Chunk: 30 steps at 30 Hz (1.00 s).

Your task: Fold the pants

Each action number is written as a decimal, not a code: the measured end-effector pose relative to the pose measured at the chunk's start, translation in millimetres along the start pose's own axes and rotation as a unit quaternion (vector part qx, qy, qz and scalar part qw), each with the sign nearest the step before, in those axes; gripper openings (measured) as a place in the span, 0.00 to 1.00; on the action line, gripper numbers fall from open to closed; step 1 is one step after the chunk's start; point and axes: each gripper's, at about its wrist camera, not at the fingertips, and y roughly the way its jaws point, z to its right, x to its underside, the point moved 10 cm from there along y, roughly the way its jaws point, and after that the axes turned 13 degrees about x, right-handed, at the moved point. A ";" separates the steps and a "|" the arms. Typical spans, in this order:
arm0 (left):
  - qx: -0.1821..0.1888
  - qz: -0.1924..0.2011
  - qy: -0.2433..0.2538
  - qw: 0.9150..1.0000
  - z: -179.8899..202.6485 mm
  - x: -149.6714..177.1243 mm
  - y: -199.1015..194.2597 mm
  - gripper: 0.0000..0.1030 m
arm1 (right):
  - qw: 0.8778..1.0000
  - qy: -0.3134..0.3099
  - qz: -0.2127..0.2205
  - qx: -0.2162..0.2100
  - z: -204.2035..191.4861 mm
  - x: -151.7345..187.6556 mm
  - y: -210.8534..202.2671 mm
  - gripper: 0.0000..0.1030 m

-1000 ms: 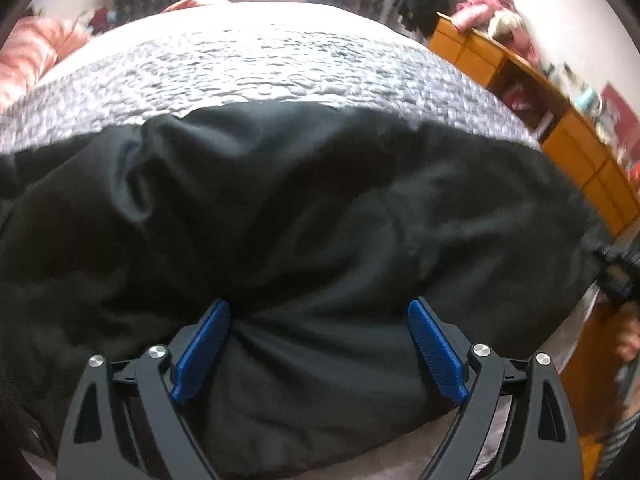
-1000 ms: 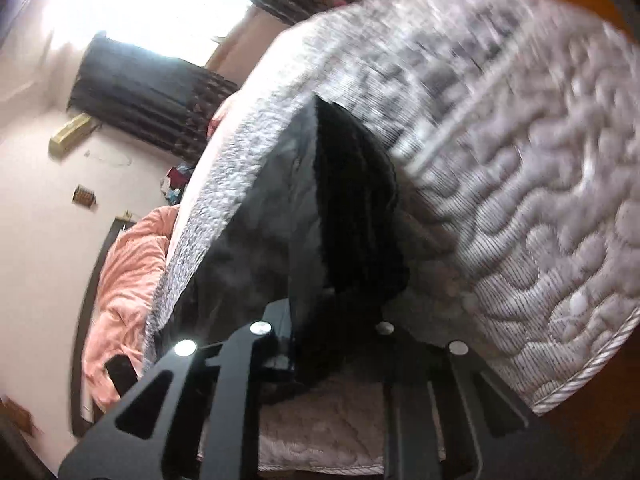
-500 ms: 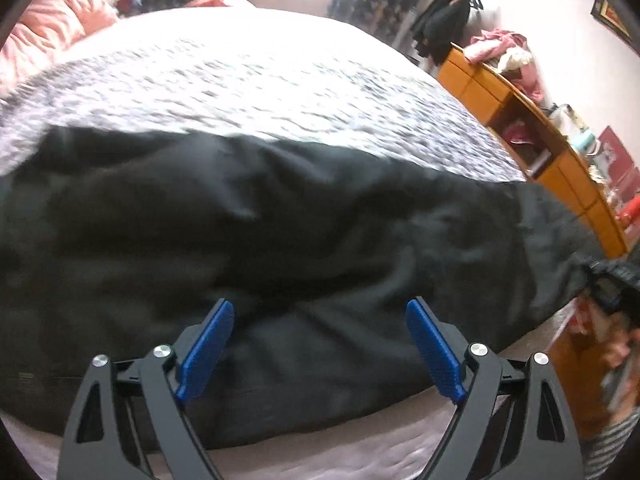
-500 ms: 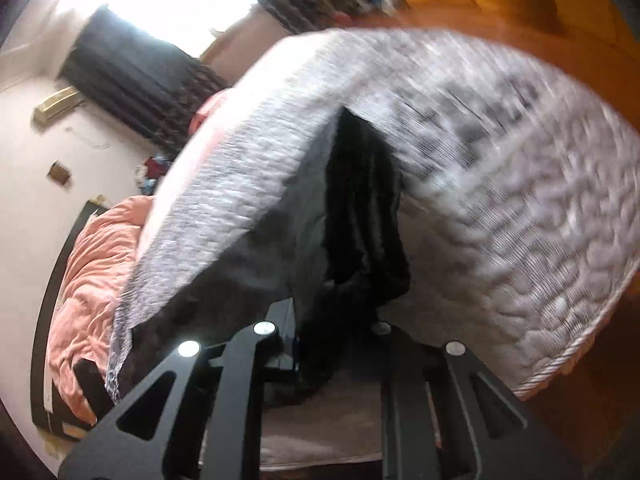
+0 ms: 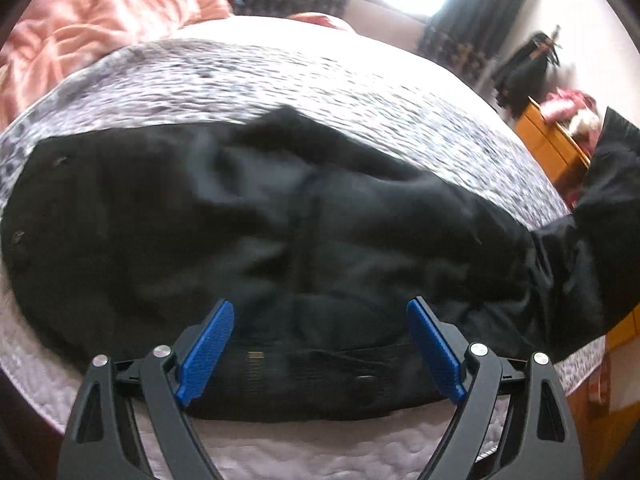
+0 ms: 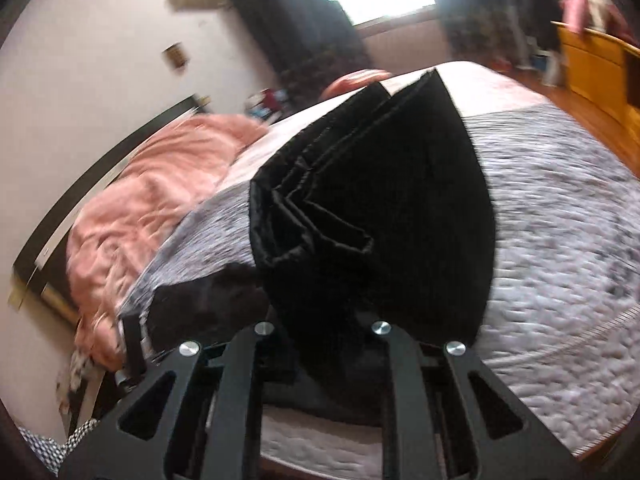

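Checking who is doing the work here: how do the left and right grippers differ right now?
The left gripper is open, blue pads spread over the waistband of the black pants; the right gripper is shut on the pants' leg end. The left holds nothing; the right lifts its fabric off the bed. Both are over the same pants.

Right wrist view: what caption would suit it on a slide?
Right hand-held gripper shut on the lifted leg end of black pants above a grey quilted bed.
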 end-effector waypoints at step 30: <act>-0.023 0.030 -0.081 0.996 -89.1 -4.1 -40.2 0.87 | 0.974 -0.110 -0.194 -0.024 -136.6 150.4 107.6 0.65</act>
